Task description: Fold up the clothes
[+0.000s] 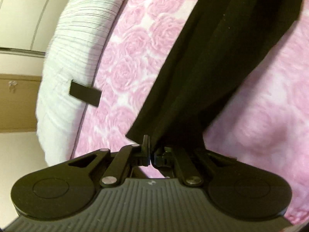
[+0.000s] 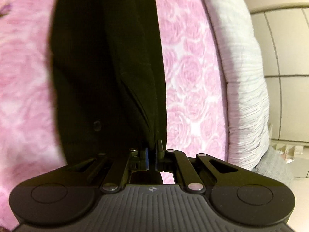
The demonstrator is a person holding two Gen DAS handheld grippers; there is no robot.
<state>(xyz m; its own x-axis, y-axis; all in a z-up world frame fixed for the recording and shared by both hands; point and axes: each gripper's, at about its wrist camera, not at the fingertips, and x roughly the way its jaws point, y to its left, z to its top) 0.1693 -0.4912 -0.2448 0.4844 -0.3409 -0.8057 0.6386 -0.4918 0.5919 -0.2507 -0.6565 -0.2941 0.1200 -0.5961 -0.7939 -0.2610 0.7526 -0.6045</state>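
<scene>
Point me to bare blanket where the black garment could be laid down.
Both grippers, left gripper and right gripper, are shut on the black garment. Free: pink rose blanket between garment and white quilt; also the blanket on the garment's other side. Crowded: the blanket edge, where the quilt bunches.

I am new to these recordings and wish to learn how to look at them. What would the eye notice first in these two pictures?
First, the black garment, a long dark band running up the middle of both views over the pink rose-patterned blanket. Next, the left gripper and the right gripper, each at the bottom of its own view and closed on the garment's near edge. Last, the white ribbed bedding along the blanket's outer edge.
</scene>
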